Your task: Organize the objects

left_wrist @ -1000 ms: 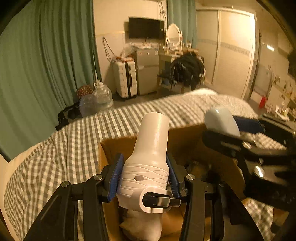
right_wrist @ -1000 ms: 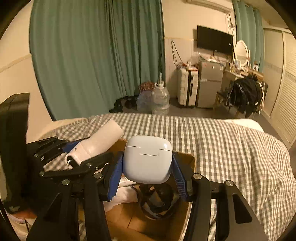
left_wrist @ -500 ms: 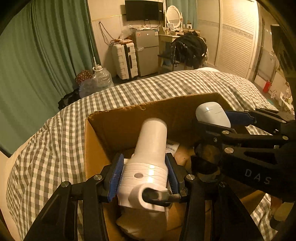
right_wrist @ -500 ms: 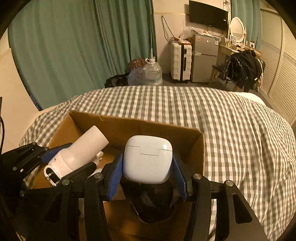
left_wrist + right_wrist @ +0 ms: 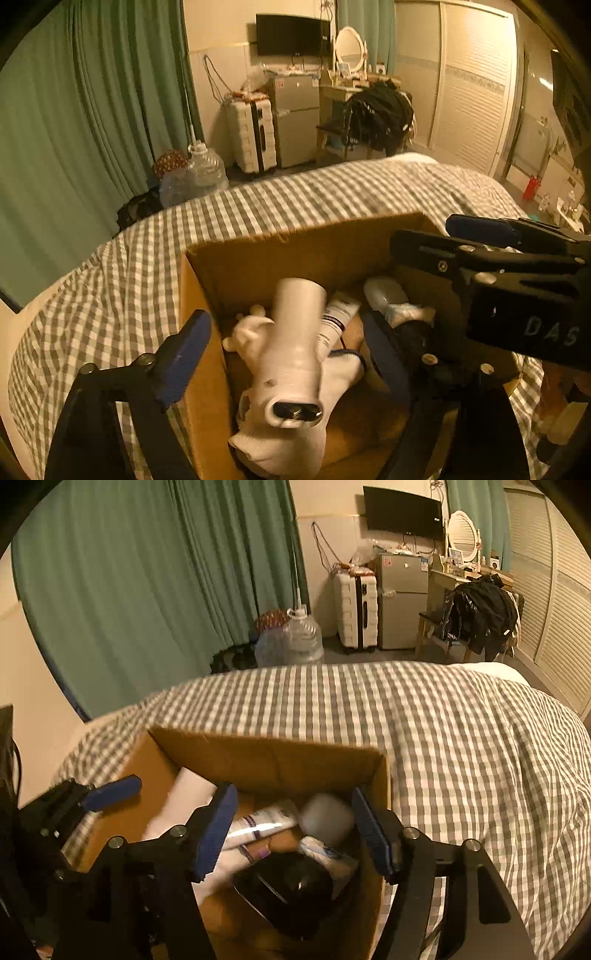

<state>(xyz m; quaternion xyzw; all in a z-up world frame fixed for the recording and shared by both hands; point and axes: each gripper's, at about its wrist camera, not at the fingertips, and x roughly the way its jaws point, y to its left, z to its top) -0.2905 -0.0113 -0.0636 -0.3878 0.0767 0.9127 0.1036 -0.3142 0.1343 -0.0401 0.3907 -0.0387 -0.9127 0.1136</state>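
Left gripper point(image 5: 284, 350) and right gripper point(image 5: 291, 830) are spread apart, empty, inside the cardboard box point(image 5: 295, 251) walls. Hair dryer point(image 5: 295, 347) lies between left fingers; earbud case point(image 5: 327, 818) is seen blurred between right ones.

the hair dryer point(image 5: 295, 347) lies in the box point(image 5: 258, 258) on the bed point(image 5: 110, 280).

brown box point(image 5: 280, 258), grey-white checked bedspread point(image 5: 461, 746), green curtain point(image 5: 147, 583)

White letters "DAS" stand on the black body of the right tool point(image 5: 476, 236).
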